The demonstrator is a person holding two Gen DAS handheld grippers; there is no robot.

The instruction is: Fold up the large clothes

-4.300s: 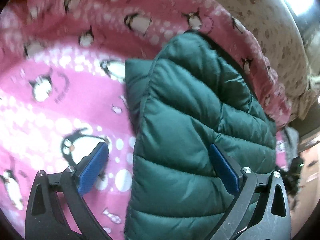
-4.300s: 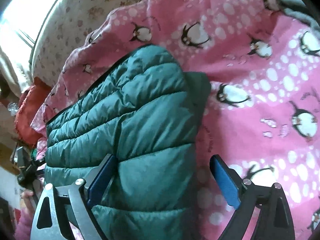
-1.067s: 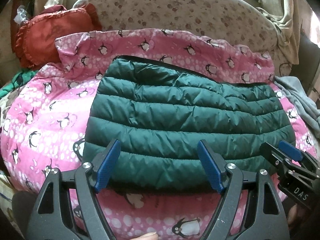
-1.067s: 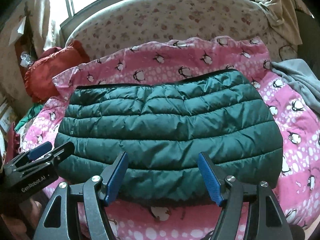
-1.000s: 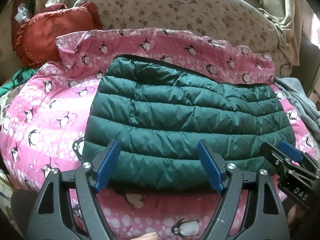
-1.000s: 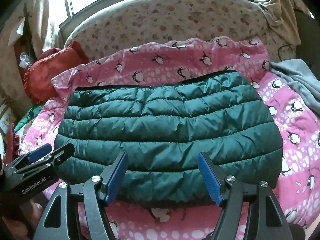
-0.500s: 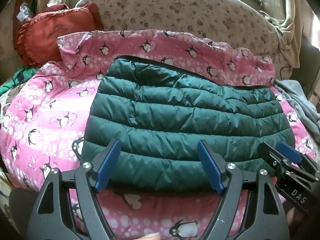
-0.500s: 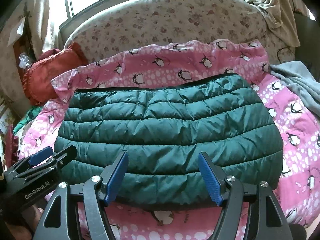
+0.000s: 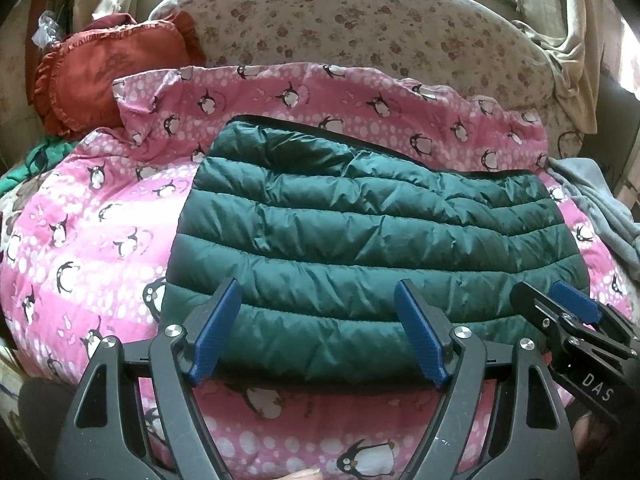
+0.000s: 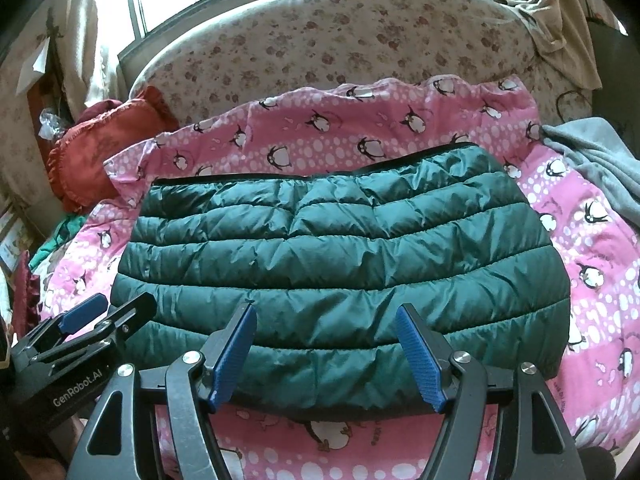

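Note:
A dark green quilted puffer jacket (image 9: 368, 240) lies folded into a wide flat bundle on a pink penguin blanket (image 9: 92, 232); it also shows in the right wrist view (image 10: 340, 264). My left gripper (image 9: 318, 332) is open and empty, held just short of the jacket's near edge toward its left half. My right gripper (image 10: 326, 352) is open and empty, just short of the near edge toward the right half. Each gripper shows in the other's view: the right gripper (image 9: 560, 312) at lower right, the left gripper (image 10: 104, 316) at lower left.
A floral headboard (image 10: 340, 44) stands behind the pink blanket (image 10: 592, 248). A red ruffled cushion (image 9: 104, 72) lies at the back left. A grey cloth (image 10: 600, 160) lies at the right edge. Green fabric (image 9: 20, 164) shows at far left. Curtains hang at both back corners.
Both grippers have pulled back from close over the jacket's edges to in front of the bed. Over the last second they drifted only slightly; the jacket lies still.

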